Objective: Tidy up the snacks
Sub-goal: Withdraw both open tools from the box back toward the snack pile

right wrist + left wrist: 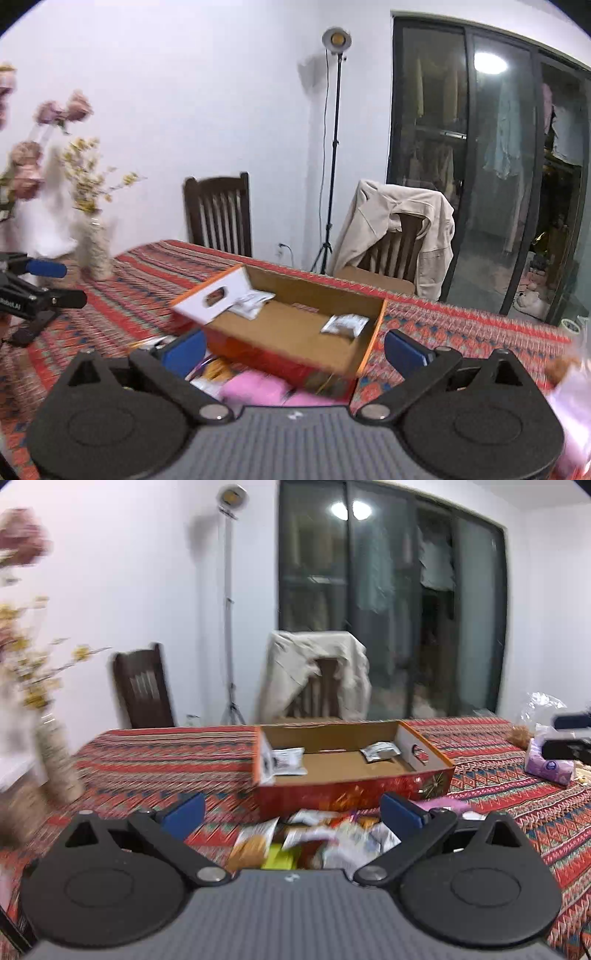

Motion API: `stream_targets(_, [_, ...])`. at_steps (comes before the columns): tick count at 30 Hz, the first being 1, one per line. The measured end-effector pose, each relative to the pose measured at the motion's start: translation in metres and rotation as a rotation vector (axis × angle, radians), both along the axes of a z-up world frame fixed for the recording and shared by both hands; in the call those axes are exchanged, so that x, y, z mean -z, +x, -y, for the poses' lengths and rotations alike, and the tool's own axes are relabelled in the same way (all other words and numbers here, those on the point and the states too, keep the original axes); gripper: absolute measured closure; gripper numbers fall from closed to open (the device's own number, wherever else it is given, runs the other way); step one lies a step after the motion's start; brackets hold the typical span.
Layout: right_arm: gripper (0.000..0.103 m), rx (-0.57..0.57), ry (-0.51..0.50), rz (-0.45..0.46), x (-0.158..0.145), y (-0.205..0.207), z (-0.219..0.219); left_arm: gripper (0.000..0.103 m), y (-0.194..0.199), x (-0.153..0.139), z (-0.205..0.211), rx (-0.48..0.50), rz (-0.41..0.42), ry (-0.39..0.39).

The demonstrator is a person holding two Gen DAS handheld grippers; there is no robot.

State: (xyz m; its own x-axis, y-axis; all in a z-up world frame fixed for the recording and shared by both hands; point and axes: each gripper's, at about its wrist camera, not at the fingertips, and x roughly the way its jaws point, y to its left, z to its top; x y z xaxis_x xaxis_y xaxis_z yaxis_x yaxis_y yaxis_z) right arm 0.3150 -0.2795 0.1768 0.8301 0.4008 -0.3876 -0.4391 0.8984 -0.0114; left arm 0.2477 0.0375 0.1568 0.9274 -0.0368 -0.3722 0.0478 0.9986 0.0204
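Two small silver-and-white snack packets are lying inside the shallow open cardboard box with red printed sides [351, 771], one packet [290, 761] by its left end wall and the other [380, 752] toward the right. A loose heap of mixed snack wrappers [314, 840] is sitting on the red patterned tablecloth [166, 753] just in front of the box. The left gripper [291, 810] is hovering over that heap with its blue-padded jaws spread wide and nothing between them; the right gripper [293, 349] is likewise standing wide apart and empty, above a soft pink packet [255, 391] near the box's front wall. Judging from this, the next pick is starting: each tool should be lowering onto a single wrapper, pinching one flat edge rather than several, then clearing the box wall before releasing.
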Motion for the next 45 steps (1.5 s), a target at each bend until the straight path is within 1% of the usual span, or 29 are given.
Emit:
stream_targets(3, [0.000,0.012,0.039,0.033,0.021,-0.060,0.001,0.000,-0.051,0.023,0.004,-0.044,0.029,-0.019])
stream_targets(5, [0.000,0.031,0.063,0.049,0.040,-0.098,0.000,0.000,-0.078,0.041,0.009,-0.066,0.056,-0.015])
stream_targets(8, [0.000,0.072,0.071,0.069,0.071,-0.142,-0.006,0.000,-0.112,0.069,0.017,-0.081,0.077,0.008])
stream_targets(10, [0.000,0.109,0.096,0.079,0.094,-0.166,-0.010,0.000,-0.134,0.087,0.021,-0.075,0.068,0.011])
stream_targets(13, [0.000,0.119,0.134,0.066,0.134,-0.193,-0.014,0.000,-0.151,0.114,0.027,-0.057,0.027,0.021])
stream_targets(15, [0.000,0.109,0.109,0.024,0.157,-0.202,-0.018,0.000,-0.159,0.127,0.030,-0.055,0.001,0.032])
stream_targets(17, [0.000,0.115,0.086,0.003,0.175,-0.210,-0.022,0.000,-0.167,0.139,0.034,-0.049,-0.009,0.040])
stream_targets(20, [0.000,0.133,0.090,-0.030,0.193,-0.221,-0.025,0.000,-0.173,0.150,0.038,-0.047,-0.021,0.047])
stream_targets(24, [0.000,0.157,0.102,-0.010,0.201,-0.231,-0.025,0.000,-0.175,0.153,0.040,-0.050,-0.022,0.055])
stream_targets(27, [0.000,0.156,0.128,-0.012,0.199,-0.230,-0.022,0.000,-0.172,0.149,0.040,-0.053,-0.011,0.050])
stream_targets(31, [0.000,0.170,0.159,-0.006,0.195,-0.224,-0.018,0.000,-0.162,0.149,0.039,-0.064,-0.024,0.046])
stream_targets(39, [0.000,0.195,0.162,-0.010,0.188,-0.199,-0.011,0.000,-0.132,0.147,0.040,-0.058,-0.049,0.039])
stream_targets(45, [0.000,0.204,0.168,-0.035,0.181,-0.172,-0.014,0.000,-0.099,0.140,0.043,-0.046,-0.065,0.060])
